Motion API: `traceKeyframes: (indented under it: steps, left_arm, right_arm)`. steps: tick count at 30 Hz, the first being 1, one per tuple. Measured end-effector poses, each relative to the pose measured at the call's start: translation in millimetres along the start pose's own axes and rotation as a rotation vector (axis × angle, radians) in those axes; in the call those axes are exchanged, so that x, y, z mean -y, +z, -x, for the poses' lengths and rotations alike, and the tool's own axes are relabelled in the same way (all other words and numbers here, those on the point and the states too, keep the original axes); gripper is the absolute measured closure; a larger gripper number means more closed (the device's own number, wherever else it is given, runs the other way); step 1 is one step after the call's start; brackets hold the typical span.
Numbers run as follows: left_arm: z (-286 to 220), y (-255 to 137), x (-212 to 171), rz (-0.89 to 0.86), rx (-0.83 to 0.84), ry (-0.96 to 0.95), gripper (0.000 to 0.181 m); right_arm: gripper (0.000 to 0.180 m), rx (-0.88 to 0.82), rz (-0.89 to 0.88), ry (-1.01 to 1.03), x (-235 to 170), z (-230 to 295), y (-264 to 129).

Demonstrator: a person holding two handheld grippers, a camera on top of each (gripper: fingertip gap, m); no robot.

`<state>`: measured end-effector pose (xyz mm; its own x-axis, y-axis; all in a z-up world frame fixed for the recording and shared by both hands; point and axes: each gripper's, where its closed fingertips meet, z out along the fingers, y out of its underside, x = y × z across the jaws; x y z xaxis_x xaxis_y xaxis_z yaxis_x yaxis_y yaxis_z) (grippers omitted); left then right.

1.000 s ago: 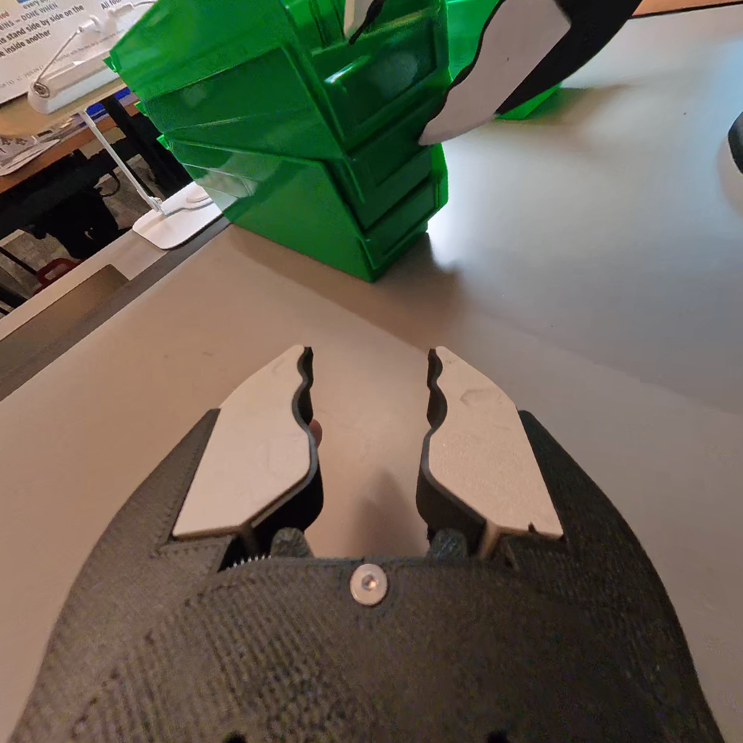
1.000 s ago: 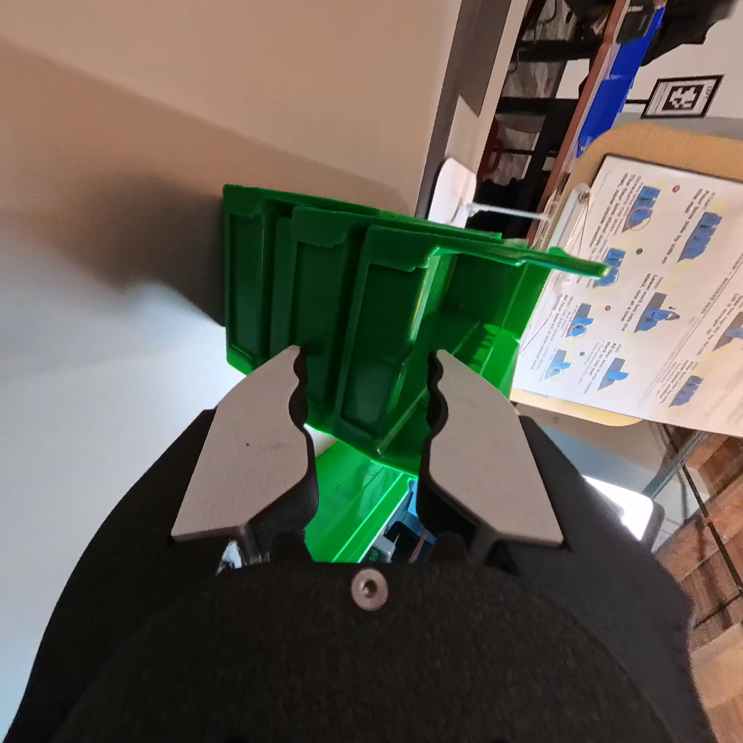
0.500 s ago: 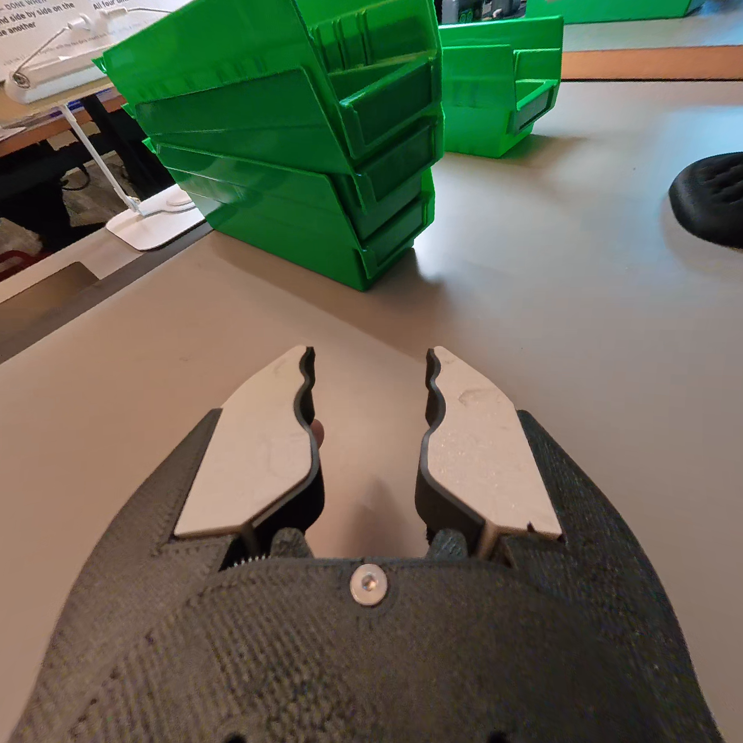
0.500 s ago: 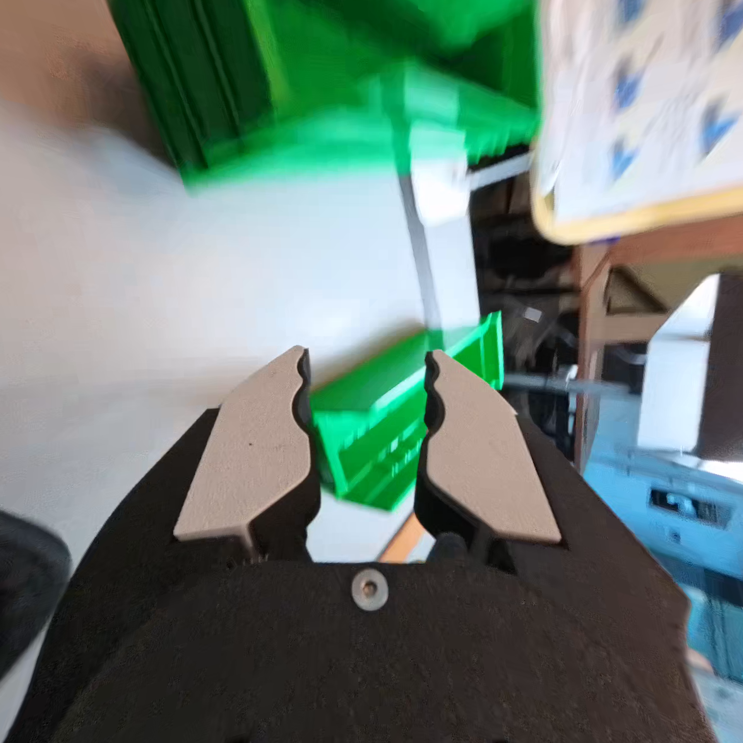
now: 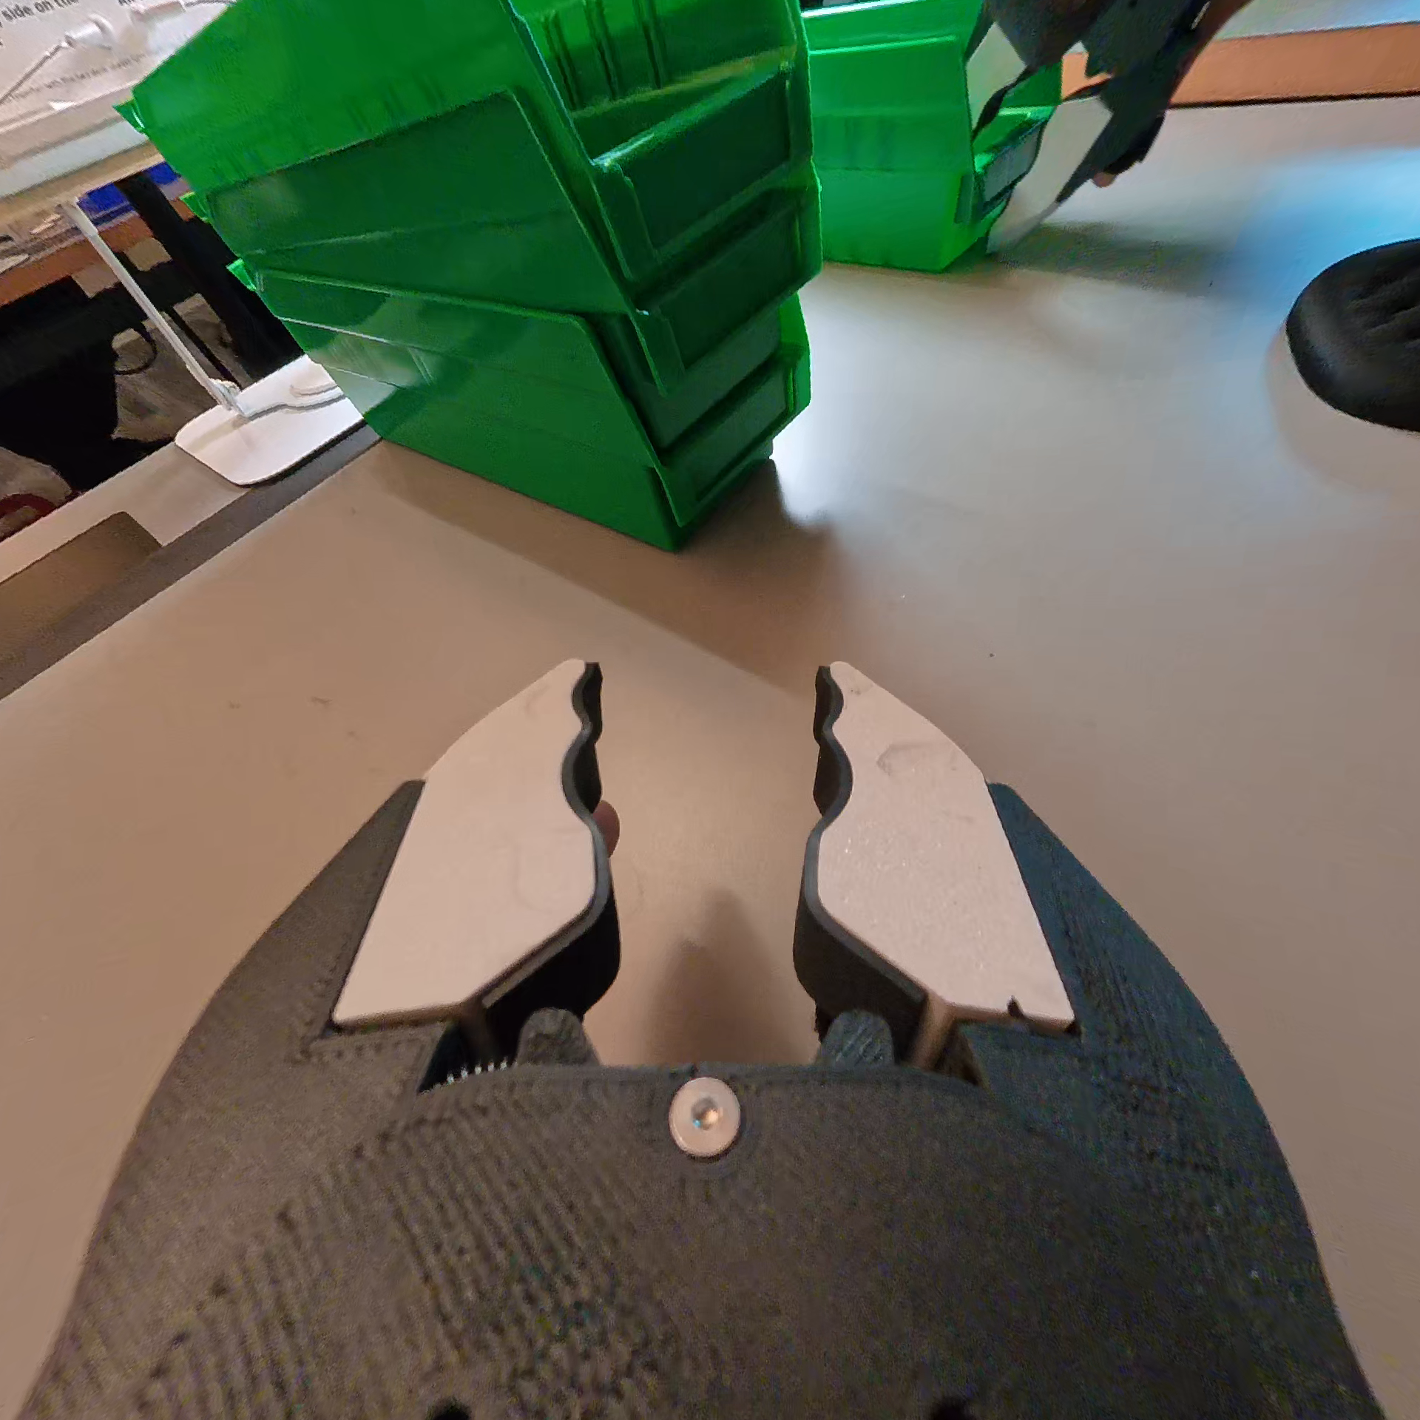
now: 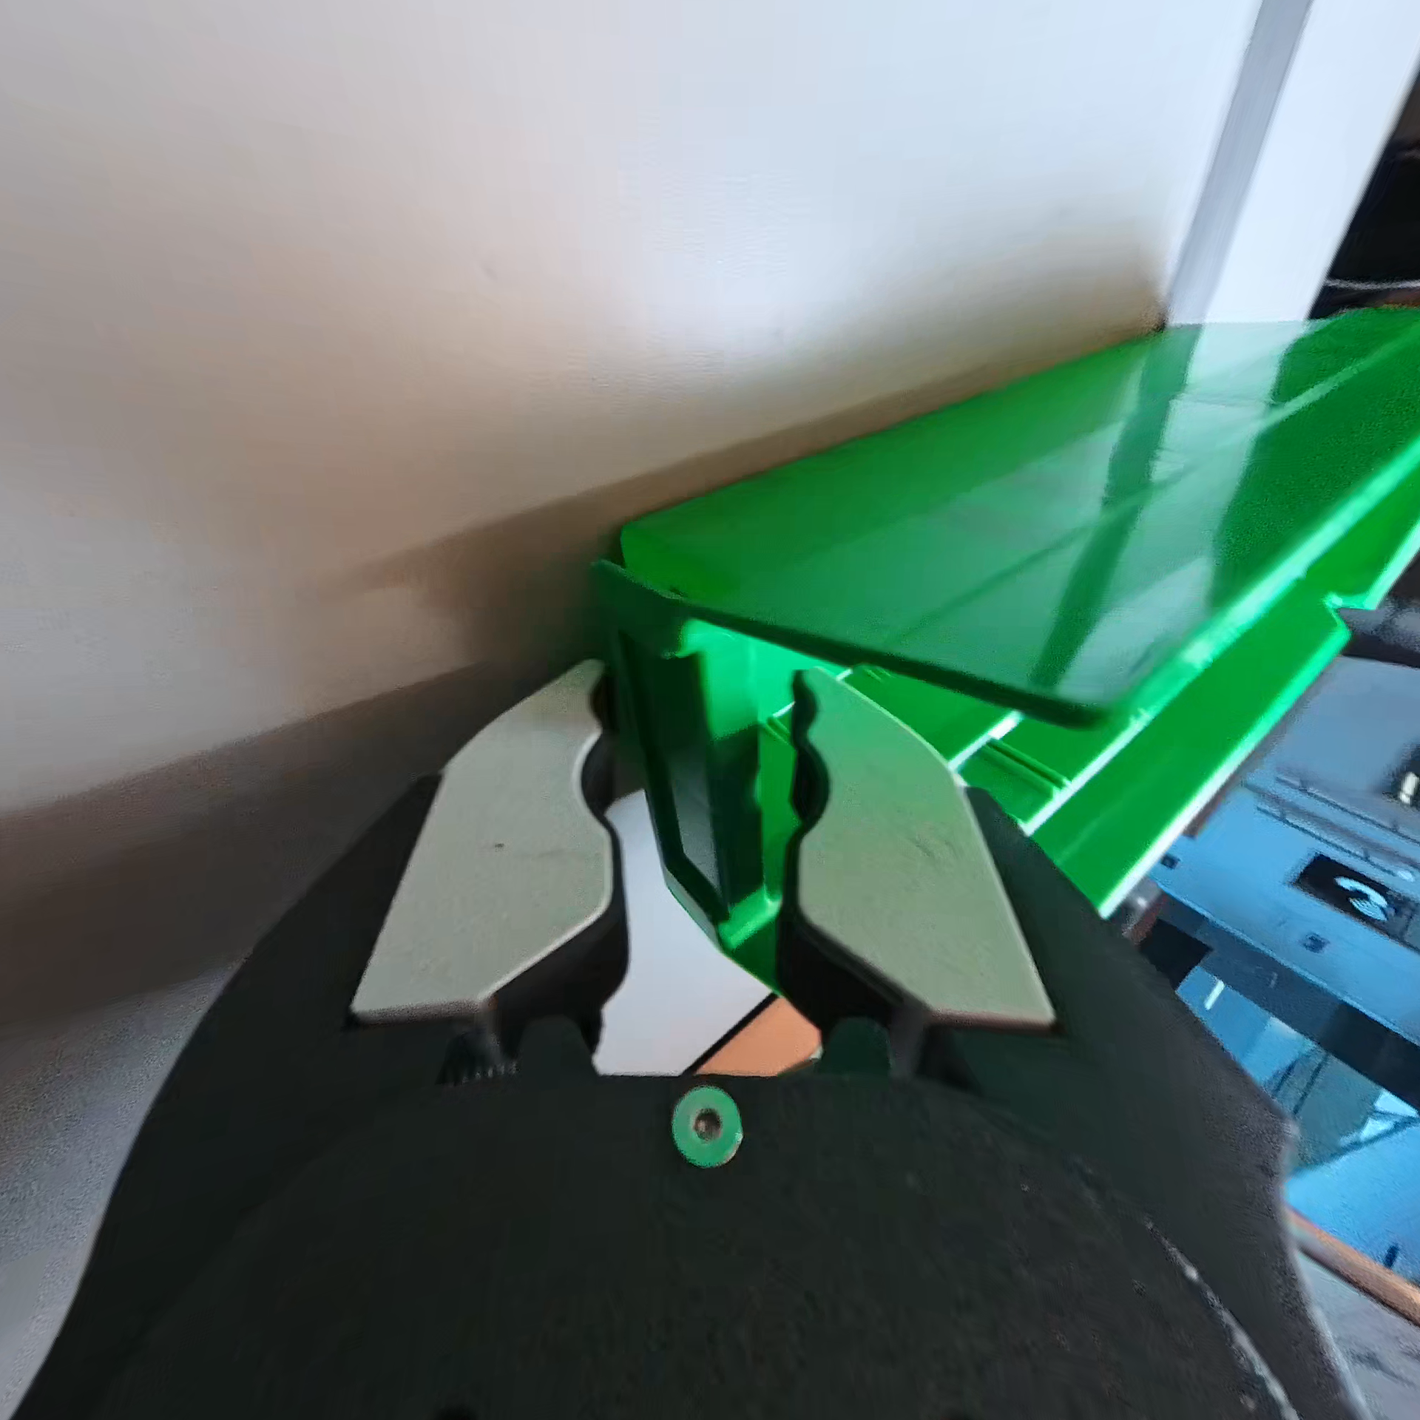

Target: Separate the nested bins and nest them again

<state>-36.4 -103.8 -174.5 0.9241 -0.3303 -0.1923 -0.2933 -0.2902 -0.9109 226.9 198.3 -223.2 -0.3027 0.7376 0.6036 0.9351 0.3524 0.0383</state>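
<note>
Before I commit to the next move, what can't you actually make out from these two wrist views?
- Left wrist view: top of the nested green bins is cut off by the frame, so the count is unsure.
- Left wrist view: the right gripper at the separate green bin is blurred and cropped.
- Right wrist view: the right gripper straddles that bin's front lip; contact is unclear.
- Left gripper: open, empty.

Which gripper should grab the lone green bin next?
Right. The right gripper is already at the single bin, its front lip between open fingers. The left gripper hangs open over bare table.
</note>
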Motion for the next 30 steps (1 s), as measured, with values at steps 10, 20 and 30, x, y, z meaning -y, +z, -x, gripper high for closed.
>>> traceKeyframes:
  steps: [10, 20, 30]
  left_arm:
    - [2, -4, 4, -0.017, 0.000, -0.008, 0.128]
    - [2, -5, 6, -0.026, 0.005, 0.000, 0.128]
    - [10, -12, 10, -0.052, 0.035, -0.017, 0.128]
  right_arm:
    - [0.152, 0.011, -0.077, 0.028, 33, 3, -55]
    - [0.152, -0.135, -0.303, -0.049, 113, -52, -206]
    - [0.151, -0.063, -0.333, -0.151, 211, -76, -243]
